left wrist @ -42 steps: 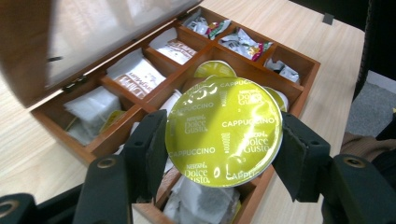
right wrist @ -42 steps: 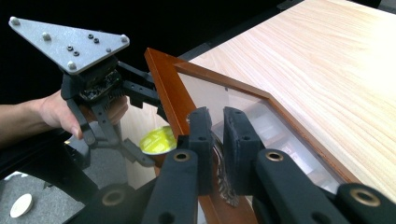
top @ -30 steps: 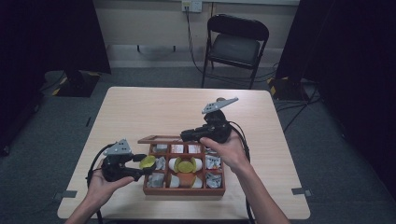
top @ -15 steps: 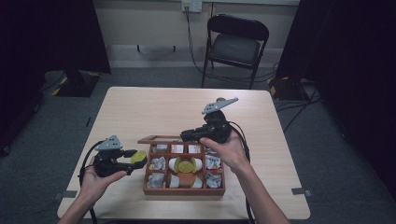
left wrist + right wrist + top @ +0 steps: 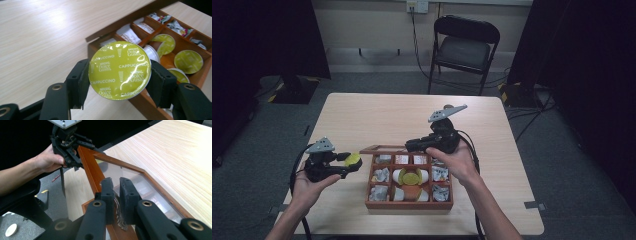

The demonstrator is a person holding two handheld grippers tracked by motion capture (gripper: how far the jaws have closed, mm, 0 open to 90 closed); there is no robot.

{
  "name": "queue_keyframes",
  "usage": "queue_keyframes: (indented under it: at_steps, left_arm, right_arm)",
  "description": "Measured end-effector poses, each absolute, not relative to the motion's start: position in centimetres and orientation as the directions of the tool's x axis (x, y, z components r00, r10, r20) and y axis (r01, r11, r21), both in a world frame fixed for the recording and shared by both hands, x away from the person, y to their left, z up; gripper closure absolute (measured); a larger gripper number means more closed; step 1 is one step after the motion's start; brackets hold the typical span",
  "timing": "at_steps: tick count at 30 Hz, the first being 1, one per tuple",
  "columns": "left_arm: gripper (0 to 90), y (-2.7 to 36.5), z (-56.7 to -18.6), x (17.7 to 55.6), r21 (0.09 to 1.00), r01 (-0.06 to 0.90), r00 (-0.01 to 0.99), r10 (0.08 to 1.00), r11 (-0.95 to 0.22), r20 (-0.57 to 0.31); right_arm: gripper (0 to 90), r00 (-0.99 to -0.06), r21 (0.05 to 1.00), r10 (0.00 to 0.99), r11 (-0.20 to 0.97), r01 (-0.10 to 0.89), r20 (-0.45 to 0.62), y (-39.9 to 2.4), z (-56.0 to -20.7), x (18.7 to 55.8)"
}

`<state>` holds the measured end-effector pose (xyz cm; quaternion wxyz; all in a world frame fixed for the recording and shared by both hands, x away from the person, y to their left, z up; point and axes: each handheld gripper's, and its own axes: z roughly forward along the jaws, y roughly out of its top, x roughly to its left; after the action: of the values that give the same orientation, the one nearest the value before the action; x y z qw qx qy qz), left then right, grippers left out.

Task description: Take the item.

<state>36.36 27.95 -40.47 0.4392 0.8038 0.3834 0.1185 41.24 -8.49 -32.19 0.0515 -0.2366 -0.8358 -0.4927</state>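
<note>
Two grippers are at work around the wooden box (image 5: 409,181), and we take it as our landmark throughout. We hold the left gripper (image 5: 346,164) just off the box's left side, above the table (image 5: 362,120), its jaws clamped on a green cappuccino capsule (image 5: 120,70); in the left gripper view the pads press on the capsule's rim from both sides, with its foil top facing the camera. We keep the right gripper (image 5: 115,185) at the box's far edge, its jaws closed on the edge of the glass-paned lid (image 5: 120,173), which stands raised on its hinge. Inside the box, more green-topped capsules (image 5: 188,61) lie in the middle compartments and wrapped sachets (image 5: 382,175) fill those around them. We judge the step in hand to be carrying one capsule out of the box while the lid is held up. The next move, as we see it, calls for choosing a bare spot on the table to the left of the box, lowering the capsule until it rests flat, and only then parting the left jaws; the right grip should hold firm meanwhile, since a slipped lid could drop onto the compartments.
</note>
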Motion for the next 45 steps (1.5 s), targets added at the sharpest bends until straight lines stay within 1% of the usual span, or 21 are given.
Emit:
queue_keyframes:
  at_steps: [12, 19, 24, 26, 34, 36, 38, 40, 42, 44, 45]
  left_arm:
    - [40.3, 29.3, -41.9, 39.0, 0.773, 0.568, 0.61, 0.775, -0.282, -0.165]
    - [40.2, 29.7, -43.5, 40.7, 0.746, 0.597, 0.588, 0.794, -0.295, -0.156]
    - [40.3, 30.0, -44.7, 41.0, 0.745, 0.61, 0.558, 0.814, -0.271, -0.16]
    - [40.3, 30.2, -45.0, 40.9, 0.734, 0.614, 0.564, 0.811, -0.29, -0.152]
    - [40.2, 30.7, -46.6, 41.0, 0.714, 0.634, 0.544, 0.828, -0.298, -0.138]
    - [40.2, 30.6, -46.7, 41.0, 0.707, 0.631, 0.549, 0.827, -0.32, -0.116]
    - [40.2, 30.6, -46.9, 41.1, 0.708, 0.635, 0.549, 0.826, -0.31, -0.13]
    - [40.2, 30.5, -47.1, 41.2, 0.701, 0.635, 0.552, 0.826, -0.325, -0.117]
    - [40.2, 30.5, -47.4, 41.2, 0.7, 0.639, 0.547, 0.828, -0.319, -0.123]
    - [40.1, 30.4, -47.8, 41.2, 0.681, 0.645, 0.556, 0.824, -0.346, -0.107]
    - [40.1, 30.3, -48.0, 41.2, 0.679, 0.65, 0.556, 0.823, -0.342, -0.117]
  right_arm:
    - [82.2, -0.884, 0.801, 0.344, 0.404, 0.443, 0.315, -8.5, -32.1, 41.3]
    - [82.2, -0.884, 0.801, 0.344, 0.403, 0.443, 0.316, -8.5, -32.1, 41.3]
    - [82.2, -0.883, 0.8, 0.345, 0.403, 0.445, 0.318, -8.5, -32.2, 41.3]
    - [82.2, -0.883, 0.8, 0.345, 0.403, 0.445, 0.318, -8.5, -32.2, 41.3]
    - [82.2, -0.883, 0.799, 0.345, 0.403, 0.445, 0.318, -8.5, -32.2, 41.3]
    - [82.2, -0.883, 0.799, 0.345, 0.403, 0.445, 0.318, -8.5, -32.2, 41.3]
    - [82.2, -0.883, 0.799, 0.345, 0.404, 0.445, 0.318, -8.5, -32.2, 41.3]
    - [82.2, -0.883, 0.799, 0.345, 0.404, 0.445, 0.318, -8.5, -32.2, 41.3]
    - [82.2, -0.883, 0.799, 0.344, 0.404, 0.445, 0.318, -8.5, -32.2, 41.3]
    - [82.2, -0.883, 0.799, 0.345, 0.404, 0.445, 0.318, -8.5, -32.2, 41.3]
    - [82.2, -0.883, 0.799, 0.345, 0.404, 0.445, 0.318, -8.5, -32.2, 41.2]
